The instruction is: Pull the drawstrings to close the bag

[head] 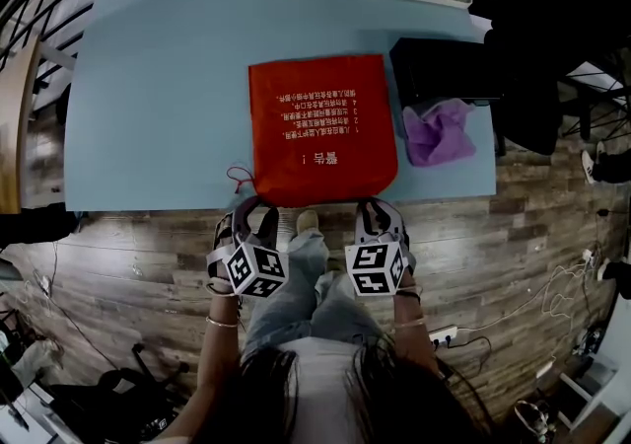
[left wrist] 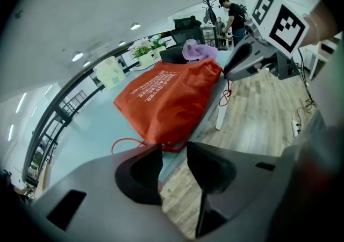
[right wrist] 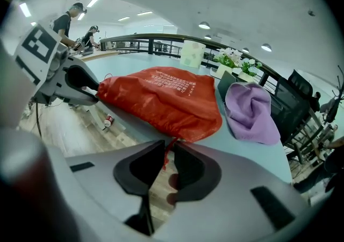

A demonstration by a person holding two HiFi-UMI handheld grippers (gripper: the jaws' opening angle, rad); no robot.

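Getting hold of the strings, with the bag not yet pulled shut.

The right tongs are nearly closed and pinch the thin red right string at the bag's corner. The left tongs are wide open with nothing in them; the left string lies in a loop just ahead of them. So I think one string is caught, one is left to grab, and the pulling comes after. The bag is red with white writing. It lies flat on the blue table, its mouth at the near edge and not bunched up.
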